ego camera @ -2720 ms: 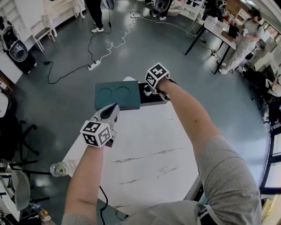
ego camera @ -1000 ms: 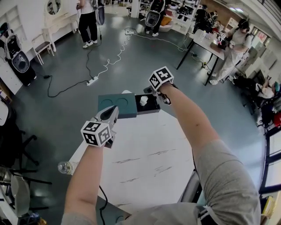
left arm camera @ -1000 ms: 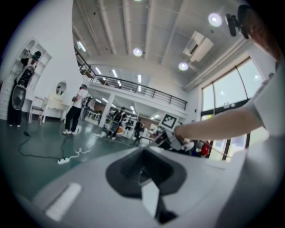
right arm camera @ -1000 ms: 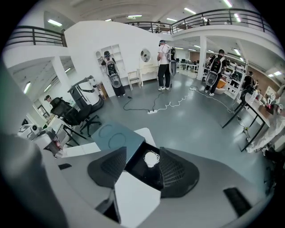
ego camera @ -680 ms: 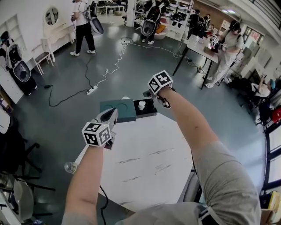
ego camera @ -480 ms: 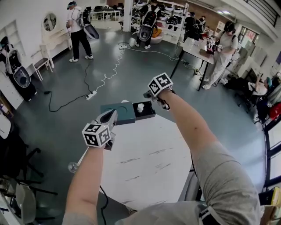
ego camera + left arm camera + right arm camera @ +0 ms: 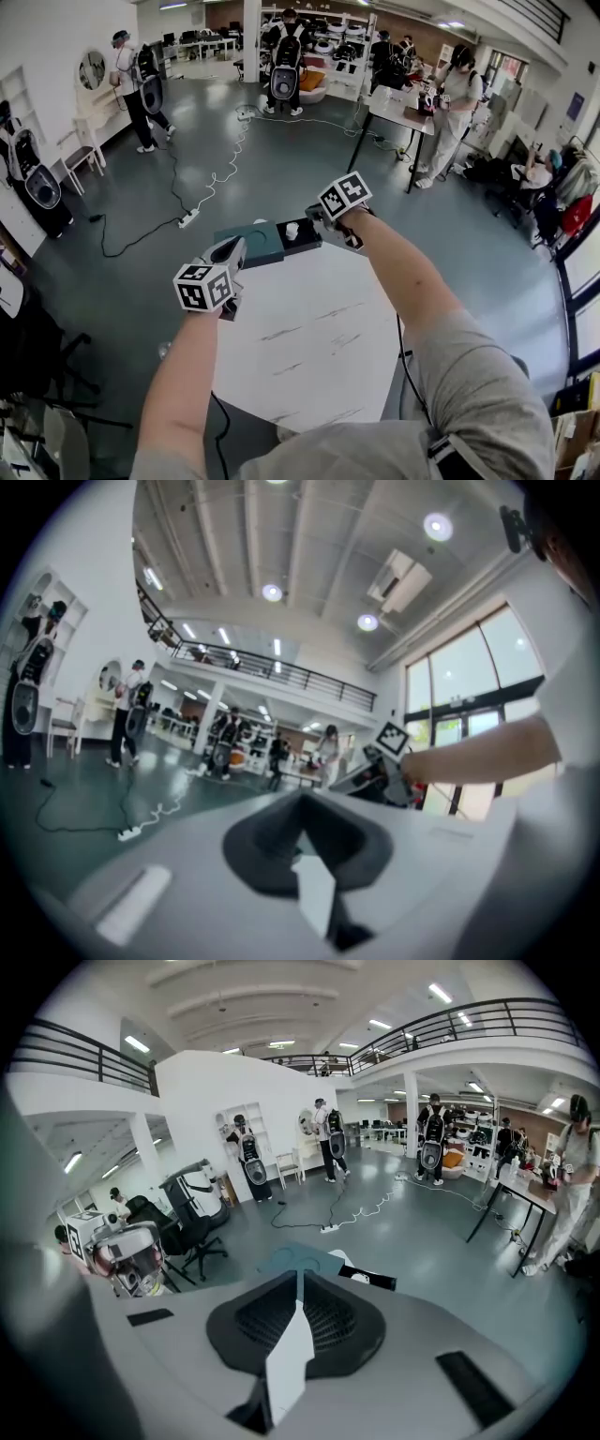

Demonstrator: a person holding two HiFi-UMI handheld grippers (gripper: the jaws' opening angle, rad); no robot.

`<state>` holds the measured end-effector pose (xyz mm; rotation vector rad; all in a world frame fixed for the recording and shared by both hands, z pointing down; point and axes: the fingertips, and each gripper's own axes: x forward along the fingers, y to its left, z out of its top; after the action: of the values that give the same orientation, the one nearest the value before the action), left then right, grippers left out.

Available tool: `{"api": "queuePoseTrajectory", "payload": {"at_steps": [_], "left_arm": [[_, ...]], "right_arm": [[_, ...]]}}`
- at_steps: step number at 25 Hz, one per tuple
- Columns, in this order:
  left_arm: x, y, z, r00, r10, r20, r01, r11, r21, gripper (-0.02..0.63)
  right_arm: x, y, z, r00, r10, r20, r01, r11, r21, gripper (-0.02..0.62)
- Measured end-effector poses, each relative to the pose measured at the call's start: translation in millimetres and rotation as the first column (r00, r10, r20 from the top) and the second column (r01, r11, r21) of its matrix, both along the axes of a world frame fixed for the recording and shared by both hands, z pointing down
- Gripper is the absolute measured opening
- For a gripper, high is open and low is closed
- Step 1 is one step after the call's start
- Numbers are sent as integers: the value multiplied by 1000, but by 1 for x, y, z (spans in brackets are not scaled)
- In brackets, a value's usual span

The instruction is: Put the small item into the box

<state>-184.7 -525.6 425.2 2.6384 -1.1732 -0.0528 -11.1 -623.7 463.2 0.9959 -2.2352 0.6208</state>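
Small item (image 7: 292, 230) sat inside the open black box (image 7: 309, 240) at the far end of the surface (image 7: 309, 347). Teal lid (image 7: 249, 244) lay just beside the box, on its left. Right tongs (image 7: 313, 216) had just been closing, jaws all but together with nothing between them, held above the box and clear of it. Left tongs (image 7: 234, 247) were narrow and empty too, near the lid.

Placement looked done to me.

Risks:
- Box and lid sat close to the far edge, so a nudge from either tongs could push them off.
- Item was loose in an unlidded box, so a knock could bounce it out.
- Fitting the lid would need the tongs reopened first.
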Motion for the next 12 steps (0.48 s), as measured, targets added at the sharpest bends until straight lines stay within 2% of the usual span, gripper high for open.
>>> {"api": "queuePoseTrajectory", "payload": {"at_steps": [8, 12], "left_arm": [[-6, 28, -30, 1000, 29, 11, -30, 999, 40, 5], [0, 35, -33, 1000, 11, 28, -12, 999, 47, 5]], "right_arm": [[1, 50, -27, 998, 3, 55, -8, 996, 90, 9], [18, 63, -30, 997, 27, 73, -35, 993, 117, 9]]}}
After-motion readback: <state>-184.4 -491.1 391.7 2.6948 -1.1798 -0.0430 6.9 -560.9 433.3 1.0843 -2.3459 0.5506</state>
